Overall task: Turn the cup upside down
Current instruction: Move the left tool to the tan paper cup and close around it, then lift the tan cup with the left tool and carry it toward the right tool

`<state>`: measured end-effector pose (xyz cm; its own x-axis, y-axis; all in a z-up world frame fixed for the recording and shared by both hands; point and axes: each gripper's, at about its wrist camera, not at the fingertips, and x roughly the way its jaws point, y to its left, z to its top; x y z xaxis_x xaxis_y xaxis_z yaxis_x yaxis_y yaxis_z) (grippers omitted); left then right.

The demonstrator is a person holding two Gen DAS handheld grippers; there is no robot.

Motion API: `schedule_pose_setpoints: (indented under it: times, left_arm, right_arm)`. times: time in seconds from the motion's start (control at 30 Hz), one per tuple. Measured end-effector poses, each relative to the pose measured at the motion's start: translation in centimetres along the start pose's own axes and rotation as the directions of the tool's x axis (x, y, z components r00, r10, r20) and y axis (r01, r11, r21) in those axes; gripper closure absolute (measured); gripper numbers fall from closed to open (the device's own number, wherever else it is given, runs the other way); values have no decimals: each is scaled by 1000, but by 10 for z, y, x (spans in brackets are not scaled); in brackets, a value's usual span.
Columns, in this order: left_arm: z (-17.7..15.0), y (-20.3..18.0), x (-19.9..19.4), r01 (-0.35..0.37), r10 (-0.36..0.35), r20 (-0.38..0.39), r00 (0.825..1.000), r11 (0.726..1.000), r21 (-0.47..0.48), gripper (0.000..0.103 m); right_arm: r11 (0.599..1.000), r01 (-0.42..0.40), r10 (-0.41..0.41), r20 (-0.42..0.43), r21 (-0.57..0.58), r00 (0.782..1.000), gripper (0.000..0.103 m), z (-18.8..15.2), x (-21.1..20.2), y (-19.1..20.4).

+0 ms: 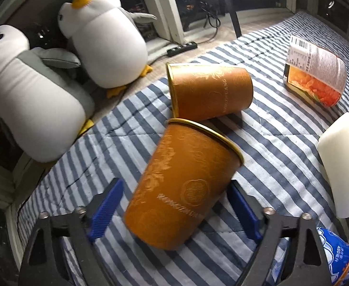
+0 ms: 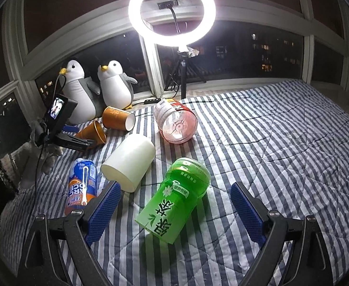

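An orange paper cup (image 1: 181, 186) with a gold rim lies tilted between the fingers of my left gripper (image 1: 174, 212); the blue pads stand apart from its sides, so the gripper is open. A second orange cup (image 1: 210, 91) lies on its side just beyond it. In the right wrist view both orange cups (image 2: 117, 119) lie near the penguins, with the left gripper (image 2: 79, 140) at the nearer cup (image 2: 93, 133). My right gripper (image 2: 174, 212) is open around a green cut bottle (image 2: 174, 200) lying on the striped cloth.
A white cup (image 2: 129, 162) lies on its side, and shows in the left wrist view (image 1: 341, 164). A red-labelled clear container (image 2: 176, 124), a blue-orange can (image 2: 81, 186), two plush penguins (image 2: 98, 88) and a ring light (image 2: 172, 9) on a tripod stand around the striped bedspread (image 2: 281, 143).
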<state>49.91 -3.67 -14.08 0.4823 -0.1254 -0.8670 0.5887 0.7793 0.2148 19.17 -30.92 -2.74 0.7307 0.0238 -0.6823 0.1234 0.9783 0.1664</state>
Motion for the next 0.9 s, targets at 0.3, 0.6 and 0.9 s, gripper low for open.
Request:
schedule_pose_setpoints:
  times: [0.3,0.6,0.9]
  left_arm:
    - [3,7,3,57,-57,3,998,996,-67,31]
    - [-27,23,-15,53,-44,53,998,984,-171,36]
    - [-99,24,-64,23,3,104,995,968,-248,37]
  right_arm:
    - [1000,10,-9,-33,26,999,12,15,7,-4]
    - [1000,-4,4,-23,24,1000,12,19,8,-1]
    - [999,-41,41,-4,-6,999,12,-4,-3,19]
